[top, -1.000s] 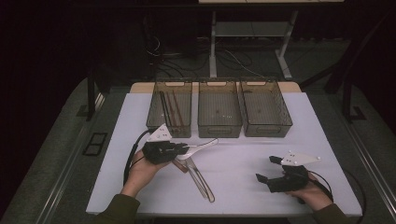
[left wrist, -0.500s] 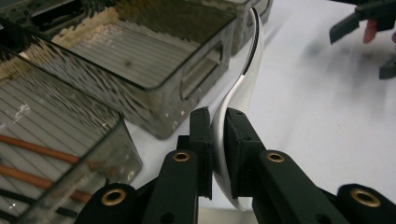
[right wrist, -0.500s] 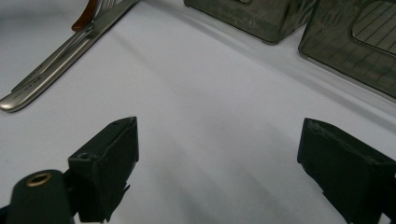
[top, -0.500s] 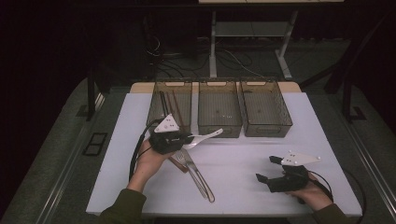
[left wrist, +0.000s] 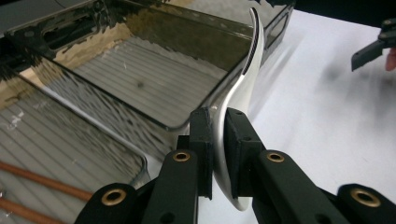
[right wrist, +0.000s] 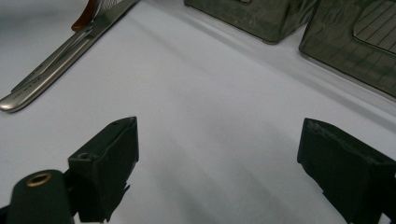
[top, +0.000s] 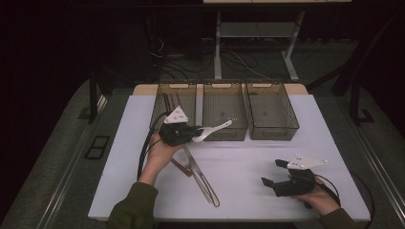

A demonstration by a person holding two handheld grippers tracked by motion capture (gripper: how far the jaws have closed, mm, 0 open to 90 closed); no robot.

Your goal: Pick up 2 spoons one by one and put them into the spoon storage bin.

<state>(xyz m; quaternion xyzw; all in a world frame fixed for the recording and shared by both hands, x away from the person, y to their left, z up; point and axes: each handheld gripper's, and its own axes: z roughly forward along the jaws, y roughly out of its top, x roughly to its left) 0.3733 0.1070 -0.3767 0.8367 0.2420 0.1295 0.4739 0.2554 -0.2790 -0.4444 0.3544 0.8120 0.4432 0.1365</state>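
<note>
My left gripper (top: 193, 135) is shut on a pale spoon (top: 212, 130), gripped at its bowl end, with the handle pointing right across the front wall of the middle bin (top: 223, 85). In the left gripper view the pads (left wrist: 201, 140) pinch the spoon (left wrist: 243, 88) edge-on, and its handle rises over the bin's front corner (left wrist: 187, 119). My right gripper (top: 273, 172) rests low near the table's front right, held in a hand, with its jaws wide apart (right wrist: 224, 154) and nothing between them.
Three smoky clear bins stand in a row at the back: the left bin (top: 157, 107) holds brown chopsticks (left wrist: 42, 182), the right bin (top: 286, 125) looks bare. A fork and knife (top: 200, 174) lie together on the white tabletop (top: 258, 152) beside a brown piece (top: 180, 167).
My left gripper has carried the spoon up and away from the cutlery toward the middle bin. The right gripper has stayed where it was.
</note>
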